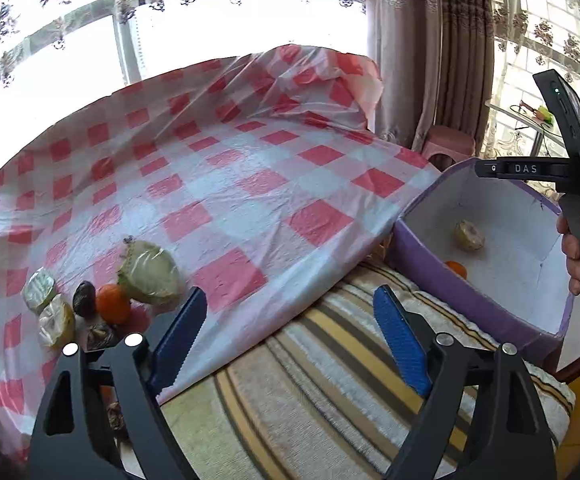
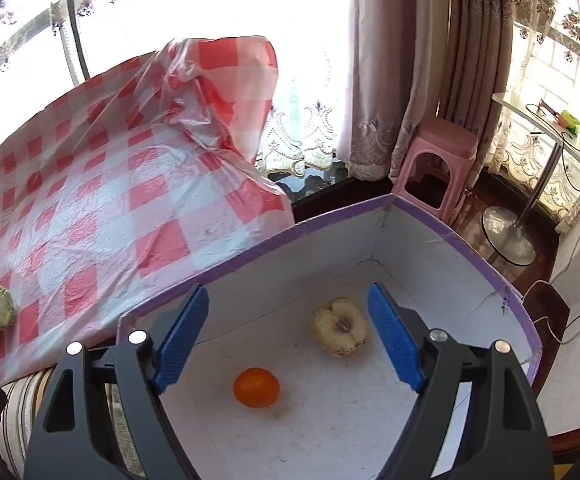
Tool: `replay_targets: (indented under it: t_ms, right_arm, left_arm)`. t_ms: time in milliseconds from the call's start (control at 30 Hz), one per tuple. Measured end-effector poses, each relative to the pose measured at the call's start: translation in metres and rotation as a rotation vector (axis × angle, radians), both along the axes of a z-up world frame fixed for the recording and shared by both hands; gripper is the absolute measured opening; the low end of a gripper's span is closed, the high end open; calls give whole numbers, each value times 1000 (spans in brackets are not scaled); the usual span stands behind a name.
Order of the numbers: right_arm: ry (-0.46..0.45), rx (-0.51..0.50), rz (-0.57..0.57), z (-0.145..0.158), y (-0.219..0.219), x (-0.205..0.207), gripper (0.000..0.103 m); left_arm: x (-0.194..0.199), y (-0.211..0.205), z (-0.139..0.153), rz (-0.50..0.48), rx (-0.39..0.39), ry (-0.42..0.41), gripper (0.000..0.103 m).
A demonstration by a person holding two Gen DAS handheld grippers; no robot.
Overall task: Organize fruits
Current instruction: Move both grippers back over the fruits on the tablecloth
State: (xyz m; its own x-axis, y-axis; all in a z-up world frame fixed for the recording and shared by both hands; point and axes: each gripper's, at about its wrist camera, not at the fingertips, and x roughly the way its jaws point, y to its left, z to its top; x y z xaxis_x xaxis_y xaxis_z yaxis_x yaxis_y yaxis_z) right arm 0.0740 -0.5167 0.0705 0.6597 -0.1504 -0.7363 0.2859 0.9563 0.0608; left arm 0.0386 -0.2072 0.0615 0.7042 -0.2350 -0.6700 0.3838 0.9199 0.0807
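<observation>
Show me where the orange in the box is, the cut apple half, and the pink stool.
orange (image 2: 256,387): right wrist view, middle of its peel.
apple half (image 2: 341,326): right wrist view, pale cut face near the core.
pink stool (image 2: 444,136): right wrist view, top of the seat.

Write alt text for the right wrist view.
The open, empty right gripper hovers over a purple box holding an orange and a halved pale fruit. A red-checked cloth lies left.
</observation>
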Motion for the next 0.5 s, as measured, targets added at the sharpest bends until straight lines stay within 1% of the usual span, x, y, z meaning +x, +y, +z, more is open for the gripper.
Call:
replay_targets:
  t_ms: [33,167,233,300,367,400,500]
  right_arm:
    - [-6,-2,21,2,9,1,86]
    - [-45,5,91,10,40,1,88]
    - [-48,12,128,11,57,3,88]
    - [-42,20,162,9,72,5,89]
    - [-43,35,197,8,86,7,90]
    - [-42,43,215,7,94,8,92]
    - [-38,57,265,4,117,11,93]
  left_arm:
    - [-2,10,0,23,-2,2,79]
    - [-10,47,-2,116,-26,12,75]
    - [-14,63,-1,159,-31,7,69]
    - [-18,80,-1,202,-35,1,66]
    - [-22,96,-2,238,-57,13,63]
    - [-23,105,-4,255,-71,23,58]
    - [-23,126,-10,295,-116,58,54]
